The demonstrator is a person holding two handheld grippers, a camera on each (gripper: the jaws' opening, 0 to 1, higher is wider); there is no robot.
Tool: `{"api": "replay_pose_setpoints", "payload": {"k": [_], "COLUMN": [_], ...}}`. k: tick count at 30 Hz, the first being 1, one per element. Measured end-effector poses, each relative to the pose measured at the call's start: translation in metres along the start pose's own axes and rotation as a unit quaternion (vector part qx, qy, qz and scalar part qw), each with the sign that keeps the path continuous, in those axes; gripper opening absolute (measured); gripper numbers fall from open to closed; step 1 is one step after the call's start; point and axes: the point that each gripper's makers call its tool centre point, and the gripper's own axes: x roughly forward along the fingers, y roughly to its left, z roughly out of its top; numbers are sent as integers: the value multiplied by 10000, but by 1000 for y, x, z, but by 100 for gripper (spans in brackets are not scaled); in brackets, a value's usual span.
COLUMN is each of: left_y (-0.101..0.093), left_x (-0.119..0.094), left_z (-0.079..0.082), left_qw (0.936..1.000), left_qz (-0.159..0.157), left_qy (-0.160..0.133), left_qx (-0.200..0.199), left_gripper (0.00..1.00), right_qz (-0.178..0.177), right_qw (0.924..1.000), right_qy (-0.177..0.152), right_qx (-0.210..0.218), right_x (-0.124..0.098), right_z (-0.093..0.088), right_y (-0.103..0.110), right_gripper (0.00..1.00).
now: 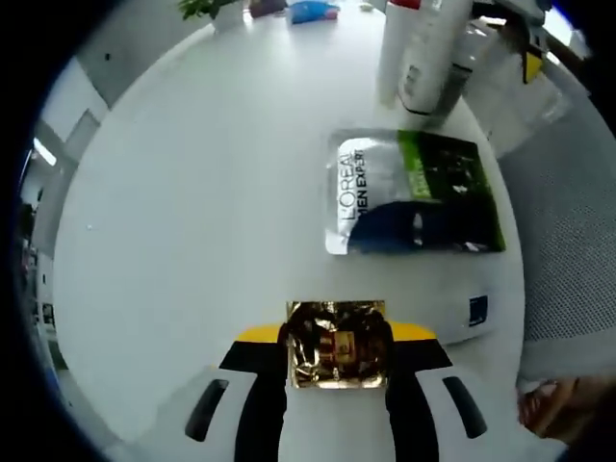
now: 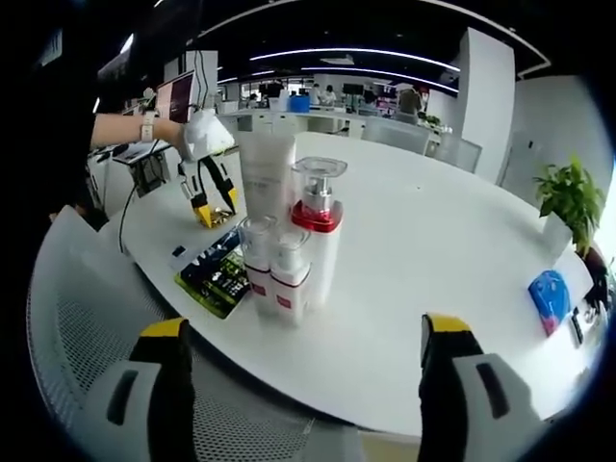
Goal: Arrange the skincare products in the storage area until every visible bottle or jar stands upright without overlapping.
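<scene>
Left gripper view: the left gripper is clamped on a small gold foil sachet, crinkled and shiny, pinched between its yellow-tipped jaws. Ahead of the jaws and to the right, a dark L'Oréal Men Expert packet lies flat on the white round table, silver edge toward the left, green panel near its far end. Farther ahead, a white tube stands upright with clear-capped bottles just beside it. A white mesh chair sits off the table's right edge.

Right gripper view: the right gripper hangs with jaws wide apart, nothing between them, above the near table edge. Ahead, this view gives the group from the side: two small bottles with clear caps and red bands, touching; behind them a taller pump bottle with a red collar, and the tall white tube. All stand upright. The packet lies flat to their left. Beyond it, a gloved hand holds the left gripper, jaws pointing down at the table; the sachet is too small to make out here.
</scene>
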Motion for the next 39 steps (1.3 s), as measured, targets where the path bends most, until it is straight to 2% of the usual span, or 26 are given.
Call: {"api": "replay_pose_setpoints", "payload": {"k": [8,17,24,29,39], "left_y": [-14,-23,-22,-24,-23], "left_x": [-1,6,8,8,8], "left_z": [5,20,22,23,25], "left_qw": [10000,9999,9999,9996,9991], "left_qz": [7,-72,-8,20,-54], "left_qy": [-68,-126,-125,-259,-426], "left_qx": [-25,8,-15,-91,53], "left_gripper": [36,36,37,37,40], "right_qz": [14,-5,-14,-14,-67], "right_qw": [10000,9999,9999,9998,9997], "right_qy": [-31,-79,-107,-137,-160], "right_qx": [-36,-79,-119,-137,-197], "right_x": [0,-1,-2,-2,-3], "right_z": [1,2,3,4,4], "right_y": [1,1,2,3,2], "right_gripper": [100,100,100,99,99]}}
